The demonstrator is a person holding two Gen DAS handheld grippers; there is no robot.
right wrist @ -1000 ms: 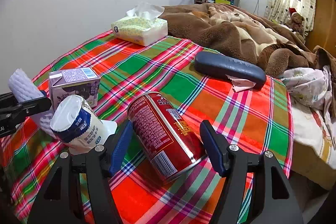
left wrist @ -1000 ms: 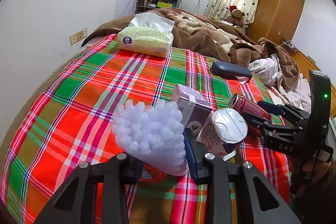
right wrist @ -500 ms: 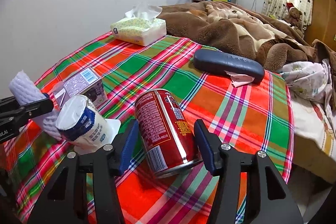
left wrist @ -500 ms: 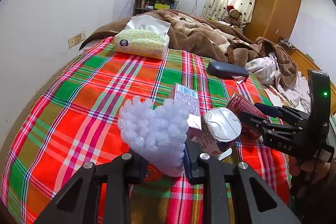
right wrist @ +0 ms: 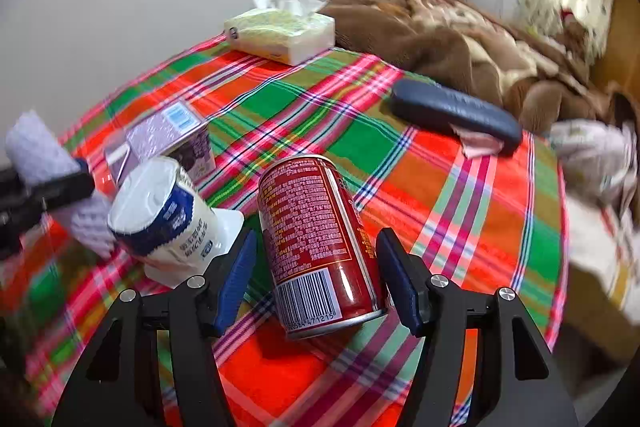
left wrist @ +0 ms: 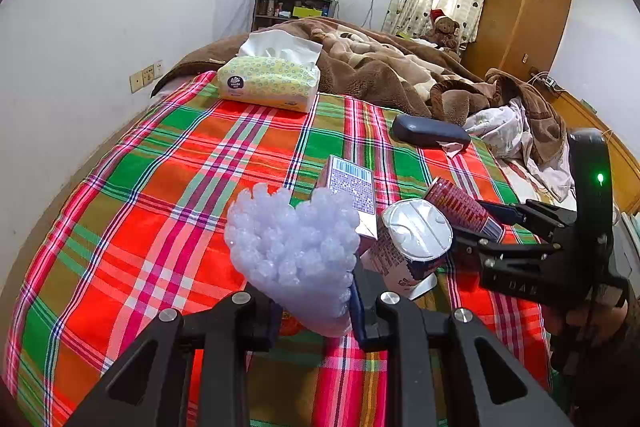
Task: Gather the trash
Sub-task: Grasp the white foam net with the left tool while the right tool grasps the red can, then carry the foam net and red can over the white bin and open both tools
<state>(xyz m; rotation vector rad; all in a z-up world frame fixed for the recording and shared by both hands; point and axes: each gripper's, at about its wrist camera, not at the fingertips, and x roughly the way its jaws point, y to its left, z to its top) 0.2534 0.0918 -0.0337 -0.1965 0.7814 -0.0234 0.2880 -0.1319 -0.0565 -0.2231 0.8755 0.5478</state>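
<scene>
Gripping a wad of pale bubble wrap (left wrist: 294,255), the left gripper (left wrist: 314,311) has both blue pads pressed into the wad's lower end, and the wad stands up between them above the near edge of the plaid bedspread (left wrist: 160,163). The same wad shows at the far left of the right wrist view (right wrist: 38,151), pinched in that gripper. Just beyond and right of it lies a purple drink carton (left wrist: 352,187), barcode face up, flat on the bedspread. Next right sits a white cup with a foil lid (left wrist: 414,239), tipped on its side with the lid toward the left camera; in the right wrist view this cup (right wrist: 164,215) rests against a white flat piece under it. Right again is a red can (right wrist: 316,239), tilted, barcode end nearest the right camera. The right gripper (right wrist: 316,279) brackets the can with fingers spread: a gap shows on each side, pads not touching the metal. The can's contact with the bedspread is hard to judge. Farther back, a tissue box (left wrist: 270,83) sits near the left far corner against a brown blanket (left wrist: 384,67). A dark blue case (left wrist: 430,133) lies toward the right edge, over a scrap of pink paper.
</scene>
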